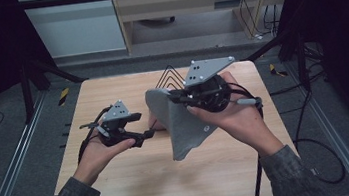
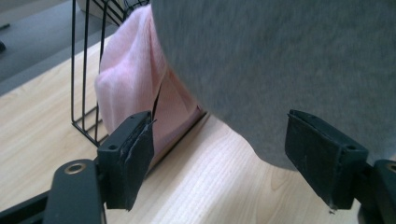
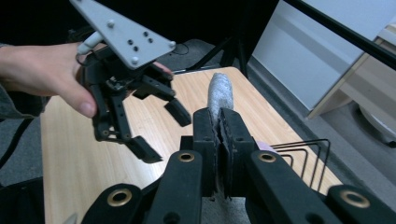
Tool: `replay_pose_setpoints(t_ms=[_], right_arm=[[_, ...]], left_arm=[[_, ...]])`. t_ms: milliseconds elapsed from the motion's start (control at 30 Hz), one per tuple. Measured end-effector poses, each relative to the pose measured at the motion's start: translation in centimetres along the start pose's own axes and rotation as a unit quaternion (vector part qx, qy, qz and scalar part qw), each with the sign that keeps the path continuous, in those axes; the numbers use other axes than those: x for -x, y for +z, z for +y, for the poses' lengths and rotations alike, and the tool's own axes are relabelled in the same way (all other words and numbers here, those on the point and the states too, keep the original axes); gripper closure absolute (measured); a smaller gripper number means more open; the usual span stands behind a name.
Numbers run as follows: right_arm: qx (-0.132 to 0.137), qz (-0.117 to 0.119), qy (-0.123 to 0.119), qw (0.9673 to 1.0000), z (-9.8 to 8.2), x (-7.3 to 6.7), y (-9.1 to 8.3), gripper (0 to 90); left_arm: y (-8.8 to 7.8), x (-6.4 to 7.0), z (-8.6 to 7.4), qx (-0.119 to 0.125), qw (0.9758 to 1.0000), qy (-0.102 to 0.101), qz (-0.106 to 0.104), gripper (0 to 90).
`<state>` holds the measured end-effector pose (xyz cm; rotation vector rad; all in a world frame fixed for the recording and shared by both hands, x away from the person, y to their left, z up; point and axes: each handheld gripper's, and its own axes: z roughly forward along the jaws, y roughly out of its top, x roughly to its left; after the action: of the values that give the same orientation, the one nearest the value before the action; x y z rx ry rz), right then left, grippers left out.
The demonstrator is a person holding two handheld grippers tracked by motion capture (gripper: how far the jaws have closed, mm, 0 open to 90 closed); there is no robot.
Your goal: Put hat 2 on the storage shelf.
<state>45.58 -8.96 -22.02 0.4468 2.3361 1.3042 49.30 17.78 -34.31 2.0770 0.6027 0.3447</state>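
Observation:
A grey cloth (image 1: 183, 127) hangs above the wooden table (image 1: 137, 183), and my right gripper (image 1: 173, 96) is shut on its upper edge. In the right gripper view the two jaws (image 3: 218, 114) meet flat on the grey cloth (image 3: 219, 93), which rises out between them. My left gripper (image 1: 149, 131) is left of the cloth, jaws open and pointing at its lower part. In the left gripper view the open jaws (image 2: 222, 123) hold nothing, and the grey cloth (image 2: 280, 56) hangs just beyond them. The left gripper (image 3: 163, 135) looks open from the right gripper view too.
A black wire rack (image 1: 169, 74) stands at the back middle of the table, behind the hanging cloth. A pink cloth (image 2: 130, 70) sits in the wire rack (image 2: 84, 70). Bare tabletop lies in front of both hands; dark frame posts flank the table.

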Motion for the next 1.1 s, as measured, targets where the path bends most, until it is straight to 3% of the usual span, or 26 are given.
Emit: replay_pose_setpoints(t_ms=[233, 333, 400, 533, 600, 733, 800, 867, 933, 1100], right_arm=[[-0.002, 0.013, -0.003, 0.9999, -0.1, -0.8, 0.9, 86.2], [-0.003, 0.017, -0.005, 0.9998, -0.3, -1.0, 1.2, 86.2], [-0.004, 0.017, -0.003, 0.9998, -0.4, -1.0, 1.4, 86.1], [-0.012, 0.016, 0.014, 0.9997, -1.8, -0.4, 2.2, 86.2], [-0.015, 0.011, 0.020, 0.9996, -2.4, -0.1, 2.0, 86.2], [-0.017, -0.008, 0.032, 0.9993, -3.6, 1.0, 1.3, 86.1], [-0.015, -0.024, 0.046, 0.9985, -4.4, 2.3, 0.8, 86.1], [-0.009, -0.033, 0.066, 0.9973, -4.9, 3.5, 0.4, 86.2], [0.001, -0.041, 0.078, 0.9962, -5.1, 4.2, 0.0, 86.2], [0.020, -0.053, 0.083, 0.9950, -4.2, 5.2, -1.0, 86.2]], left_arm=[[0.6, -0.4, 0.3, -0.001, 1.0000, 0.004, 0.003, 24.8], [1.0, -0.5, 0.3, 0.006, 1.0000, -0.003, -0.003, 26.2], [1.3, -0.6, 0.3, 0.006, 0.9999, -0.001, -0.010, 37.5], [2.6, -0.3, 0.4, -0.006, 0.9994, 0.001, -0.034, 73.8], [2.6, 0.2, 0.7, -0.009, 0.9991, 0.011, -0.041, 83.1], [2.1, 0.8, 1.2, -0.018, 0.9992, 0.020, -0.031, 86.4], [1.3, 0.9, 2.0, -0.022, 0.9993, 0.020, -0.022, 86.8], [0.6, 0.9, 3.2, -0.025, 0.9995, 0.014, -0.013, 87.0], [-0.5, 1.1, 5.0, -0.026, 0.9992, 0.030, -0.004, 87.0], [-1.9, 0.8, 7.7, -0.027, 0.9985, 0.046, 0.014, 87.2]])
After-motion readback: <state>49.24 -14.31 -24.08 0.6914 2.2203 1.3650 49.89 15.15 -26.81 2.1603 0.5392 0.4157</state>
